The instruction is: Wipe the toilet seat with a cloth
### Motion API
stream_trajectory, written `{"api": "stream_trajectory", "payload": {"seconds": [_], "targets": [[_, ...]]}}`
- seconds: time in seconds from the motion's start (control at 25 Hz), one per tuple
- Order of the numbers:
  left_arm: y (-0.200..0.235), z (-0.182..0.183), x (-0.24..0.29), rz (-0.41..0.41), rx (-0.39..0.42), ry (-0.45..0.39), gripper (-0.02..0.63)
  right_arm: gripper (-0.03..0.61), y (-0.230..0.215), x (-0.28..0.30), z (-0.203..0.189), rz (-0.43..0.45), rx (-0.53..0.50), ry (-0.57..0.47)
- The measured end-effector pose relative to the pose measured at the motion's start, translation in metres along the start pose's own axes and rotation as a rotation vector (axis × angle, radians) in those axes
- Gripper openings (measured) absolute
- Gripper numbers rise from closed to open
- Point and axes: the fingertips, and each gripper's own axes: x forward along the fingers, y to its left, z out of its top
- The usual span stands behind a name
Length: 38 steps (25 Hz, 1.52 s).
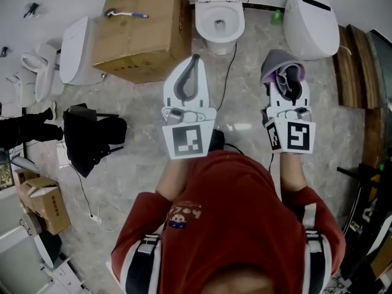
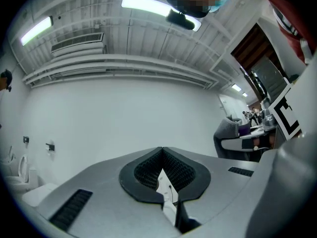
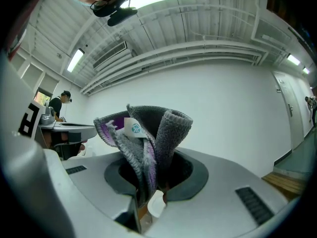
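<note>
Nearest, at 6 o'clock in the head view, is the person's red top (image 1: 236, 225), cut off by the lower edge of the frame.

Two grippers reach forward from it. The left gripper (image 1: 195, 61), at 11 o'clock, has its jaws closed tip to tip with nothing between them; its own view shows the dark pads (image 2: 148, 170) meeting in a point against a bare white wall. The right gripper (image 1: 286, 86), at 1 o'clock, has its jaws clamped on the one cloth (image 3: 148, 133), a grey and purple bundle with a small white label. The cloth stands up out of the jaws and covers their tips, held in the air well short of the toilet.

On the floor at 9 o'clock lies one black bag (image 1: 92, 136). At 8 o'clock a small cardboard box (image 1: 44, 204) is partly out of frame.

Farther off, at 11 o'clock, stands a second, larger cardboard box (image 1: 144, 35) with a brush (image 1: 125, 14) on top.

One toilet (image 1: 219, 18) stands at 12 o'clock, its seat uncovered and its upper part cut off by the frame. Two loose white seat-like units flank it, one at 10 o'clock (image 1: 75, 49) and one at 1 o'clock (image 1: 312, 23). A small green item (image 1: 277, 16) beside the toilet is too small to identify.
</note>
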Motion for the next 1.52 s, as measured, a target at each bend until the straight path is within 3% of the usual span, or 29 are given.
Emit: {"api": "stream_trajectory", "payload": {"seconds": [0.36,0.68,0.96,1.28,1.52], "targets": [[0.085,-0.015,0.076,-0.036,-0.028,-0.032,0.014,0.075,0.029,0.108,0.0,-0.029,-0.01,0.01],[0.108,-0.04,0.139,-0.059,-0.039,-0.007,0.014,0.076,0.013,0.171,-0.023,-0.053,0.02,0.039],[0.096,-0.068,0.229,-0.066,-0.018,0.032,0.014,0.075,-0.047,0.245,-0.06,-0.056,0.069,0.066],[0.078,-0.089,0.379,-0.04,0.005,0.05,0.014,0.075,-0.144,0.365,-0.081,-0.005,0.102,0.085],[0.075,-0.097,0.455,0.012,-0.056,0.045,0.014,0.075,-0.204,0.425,-0.092,0.005,0.104,0.091]]}}
